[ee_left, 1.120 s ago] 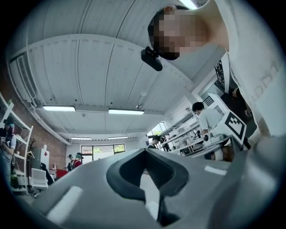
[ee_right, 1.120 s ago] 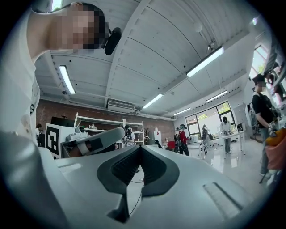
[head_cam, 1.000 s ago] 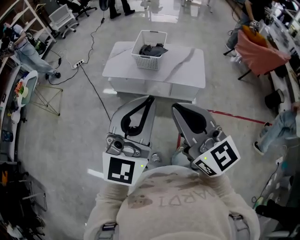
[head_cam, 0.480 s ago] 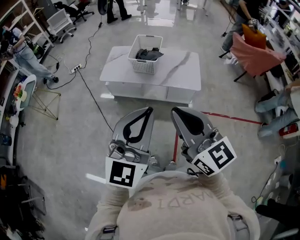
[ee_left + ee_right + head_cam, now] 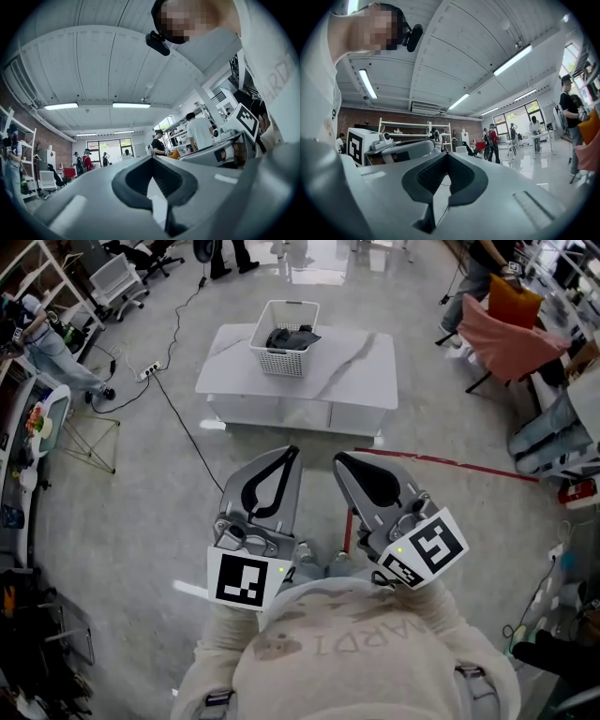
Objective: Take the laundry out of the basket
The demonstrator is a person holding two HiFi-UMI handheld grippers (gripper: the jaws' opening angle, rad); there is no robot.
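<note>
Over the last second little has changed. In the head view, the white low table with a marble pattern has moved slightly to the left and more of the red tape line on the floor shows. We read this as a small turn of the head, not an approach.

The left gripper and the right gripper stay close to the chest. Both have their jaws pressed together at the tips and nothing between them.

The dark laundry lies in the white plastic lattice basket, which stands on the far left part of the table, near its far edge. It is well apart from both grippers, so we judge the laundry is out of reach from here.

The grey floor between us and the table is open. A black cable crosses it on the left, and a chair with a pink cloth stands to the right of the table.
</note>
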